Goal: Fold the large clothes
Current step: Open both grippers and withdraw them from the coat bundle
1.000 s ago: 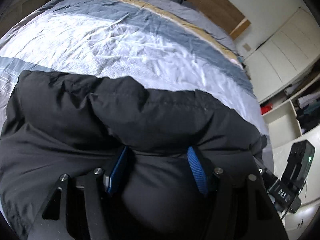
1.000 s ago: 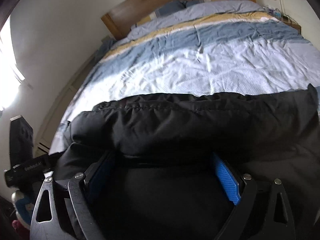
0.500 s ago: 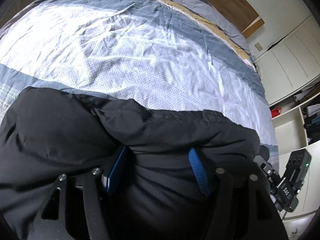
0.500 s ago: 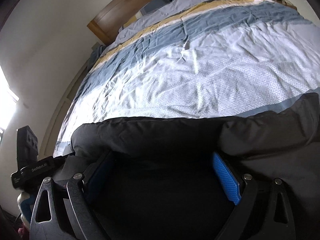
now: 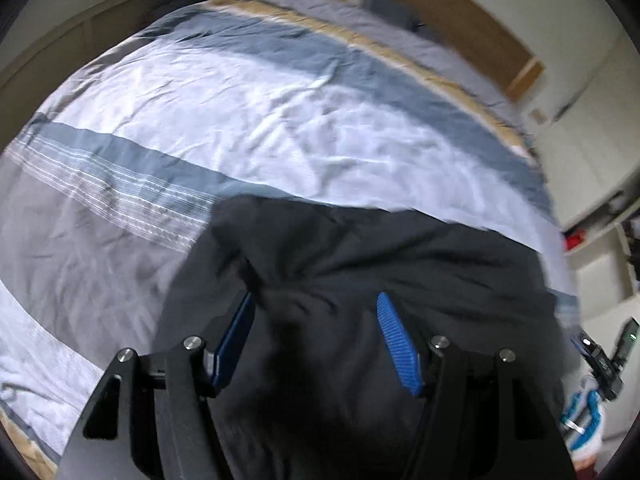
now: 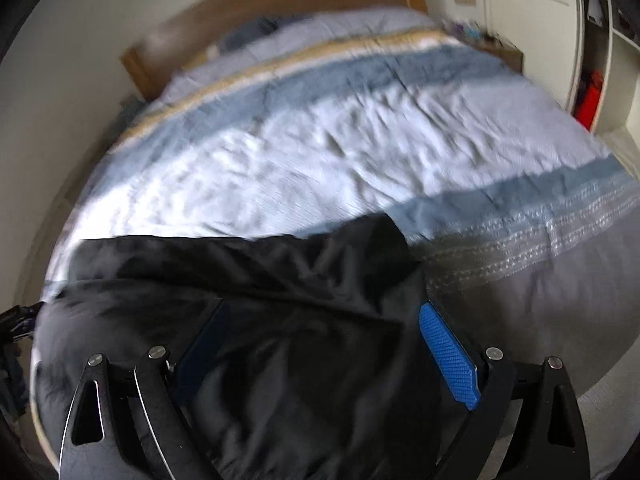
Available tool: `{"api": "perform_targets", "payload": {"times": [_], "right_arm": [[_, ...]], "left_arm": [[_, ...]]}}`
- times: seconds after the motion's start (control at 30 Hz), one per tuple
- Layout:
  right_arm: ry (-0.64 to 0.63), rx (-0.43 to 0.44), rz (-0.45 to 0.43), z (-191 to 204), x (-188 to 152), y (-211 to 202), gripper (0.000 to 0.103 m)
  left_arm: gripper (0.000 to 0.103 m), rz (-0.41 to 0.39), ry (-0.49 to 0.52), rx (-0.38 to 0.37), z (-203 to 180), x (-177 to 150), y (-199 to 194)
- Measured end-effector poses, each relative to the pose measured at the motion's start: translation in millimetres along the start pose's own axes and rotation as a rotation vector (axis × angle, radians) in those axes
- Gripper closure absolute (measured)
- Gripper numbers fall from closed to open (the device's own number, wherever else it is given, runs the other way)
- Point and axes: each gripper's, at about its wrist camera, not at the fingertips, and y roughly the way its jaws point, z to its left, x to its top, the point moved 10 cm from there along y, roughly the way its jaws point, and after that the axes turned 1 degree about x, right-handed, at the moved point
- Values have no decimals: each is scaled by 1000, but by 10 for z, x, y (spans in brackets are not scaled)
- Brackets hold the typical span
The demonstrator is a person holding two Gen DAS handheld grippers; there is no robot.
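On the bed, the black jacket lies bunched at the near edge. The left gripper and the right gripper each stand wide apart with padded cloth bulging between the fingers; whether they pinch it, I cannot tell. Best to carry both corners level.
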Motion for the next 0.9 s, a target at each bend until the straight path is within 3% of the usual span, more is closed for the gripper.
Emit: {"api": "perform_targets", "payload": {"times": [0.13, 0.23, 0.37, 0.43, 0.5, 0.67, 0.8, 0.9], "right_arm": [[-23, 85, 7, 293, -211, -15, 7], [21, 119, 54, 297, -472, 112, 7], [140, 48, 91, -121, -668, 81, 7], [153, -33, 87, -320, -687, -50, 7], [184, -52, 54, -444, -687, -303, 7], [164, -57, -9, -267, -817, -914, 7], [126, -38, -50, 108, -1075, -1371, 5], [73, -72, -86, 359, -1295, -1701, 4]], "left_arm": [[41, 22, -31, -65, 8, -317, 6], [41, 40, -109, -50, 291, -540, 117], [41, 39, -210, 7, 780, -680, 41], [41, 8, -262, 27, 981, -707, -130], [41, -53, -289, 45, 1074, -731, -387], [41, -168, -261, 85, 929, -923, -931], [41, -215, -173, 141, 691, -1251, -1319], [41, -245, -108, 179, 545, -1552, -1621]]}}
